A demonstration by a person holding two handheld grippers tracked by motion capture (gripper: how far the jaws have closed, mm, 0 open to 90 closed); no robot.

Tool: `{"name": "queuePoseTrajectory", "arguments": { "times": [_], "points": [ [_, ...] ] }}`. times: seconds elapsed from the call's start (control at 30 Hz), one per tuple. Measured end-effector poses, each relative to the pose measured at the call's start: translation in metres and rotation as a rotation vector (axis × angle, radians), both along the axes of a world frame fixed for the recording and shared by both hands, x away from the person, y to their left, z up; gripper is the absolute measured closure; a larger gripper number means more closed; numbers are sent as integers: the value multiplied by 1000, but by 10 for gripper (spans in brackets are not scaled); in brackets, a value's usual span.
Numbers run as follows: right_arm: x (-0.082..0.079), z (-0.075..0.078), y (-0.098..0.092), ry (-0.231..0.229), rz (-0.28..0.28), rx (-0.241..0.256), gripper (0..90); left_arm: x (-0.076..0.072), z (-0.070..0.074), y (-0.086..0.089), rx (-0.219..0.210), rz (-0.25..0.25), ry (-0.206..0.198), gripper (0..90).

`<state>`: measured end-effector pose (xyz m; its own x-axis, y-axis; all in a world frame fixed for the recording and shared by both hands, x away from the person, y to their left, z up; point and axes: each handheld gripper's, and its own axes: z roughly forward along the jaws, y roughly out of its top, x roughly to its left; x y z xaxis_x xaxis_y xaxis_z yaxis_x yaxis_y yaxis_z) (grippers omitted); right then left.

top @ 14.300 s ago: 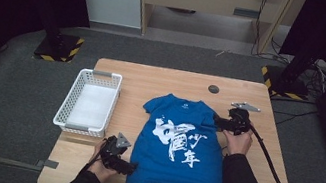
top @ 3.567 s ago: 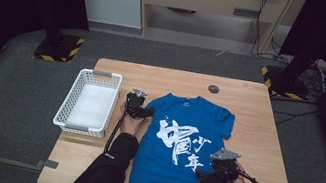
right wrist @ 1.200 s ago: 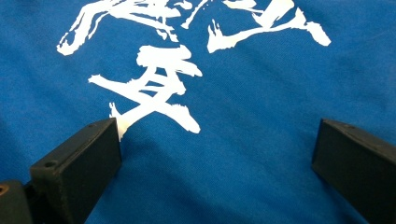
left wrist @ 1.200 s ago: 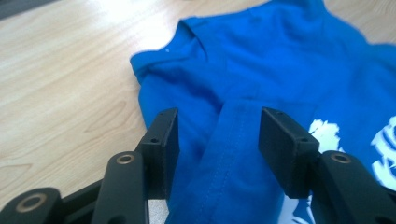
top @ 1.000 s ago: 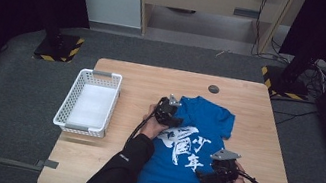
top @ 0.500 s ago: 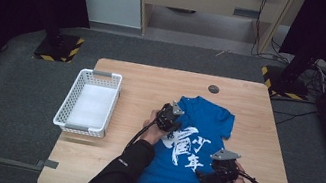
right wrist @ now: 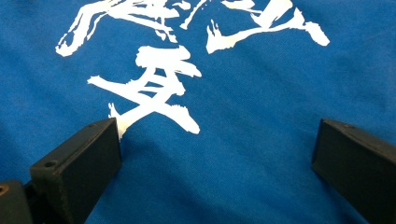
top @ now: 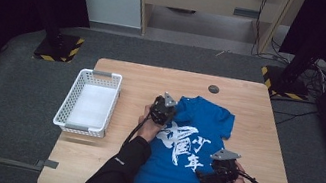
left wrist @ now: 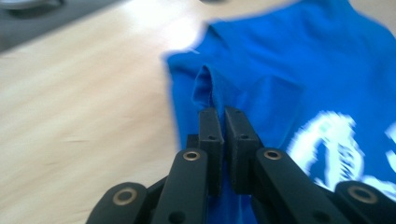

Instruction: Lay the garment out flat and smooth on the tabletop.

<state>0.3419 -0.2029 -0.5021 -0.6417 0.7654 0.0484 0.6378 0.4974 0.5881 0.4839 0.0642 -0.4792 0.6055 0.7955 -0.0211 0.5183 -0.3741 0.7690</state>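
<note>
A light wooden counter point(top: 253, 115) stands on grey carpet and carries everything here. Most of its middle and right part is covered by a blue T-shirt point(top: 206, 124) with white brush-style lettering point(top: 186, 149) across the chest. The shirt lies with its collar end toward the far edge and its hem toward the person. Its right sleeve is spread flat, while its left sleeve is folded in over the body, so the left edge runs narrower.

On the left part of the counter, well apart from the shirt, sits a white plastic basket point(top: 69, 105) with slotted walls. A small dark round disc point(top: 213, 89) lies near the far edge, beyond the collar.

The left gripper point(left wrist: 222, 123), held in a hand on a black-sleeved forearm, is over the shirt's left shoulder area. Its jaws are clenched on a raised fold of the blue fabric, which stands up in a small loop just ahead of the tips.

The right gripper point(right wrist: 212, 163) rests on the lower right part of the shirt, near the hem. Its jaws are spread wide and released, with flat blue cloth and the lower lettering lying between them.
</note>
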Motion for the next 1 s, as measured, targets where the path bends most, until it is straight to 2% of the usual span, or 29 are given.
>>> {"name": "queuePoseTrajectory", "arguments": {
  "times": [0.07,0.13,0.23,0.3,0.37,0.47,0.7,0.8,0.93,1.0],
  "points": [
    [0,0,0,1,0,0,16,3,8,14,-24,54,-15,863],
    [0,0,0,0,0,0,15,6,14,28,-26,109,-31,863],
    [0,0,0,1,-1,1,15,7,18,44,16,179,-48,864],
    [0,0,0,1,-2,1,15,8,15,52,45,223,-48,864],
    [0,0,0,1,-3,1,15,8,8,59,63,263,-29,864],
    [0,0,0,1,-2,0,15,10,-7,65,89,315,20,863],
    [0,0,0,0,-2,1,20,12,-34,76,148,398,137,860],
    [0,1,0,1,-4,3,36,12,-38,78,161,416,160,845],
    [2,3,-1,19,-23,-3,34,11,-36,80,182,426,159,743],
    [3,6,-2,10,-28,-11,33,9,-31,83,144,428,165,689]
  ]
}}
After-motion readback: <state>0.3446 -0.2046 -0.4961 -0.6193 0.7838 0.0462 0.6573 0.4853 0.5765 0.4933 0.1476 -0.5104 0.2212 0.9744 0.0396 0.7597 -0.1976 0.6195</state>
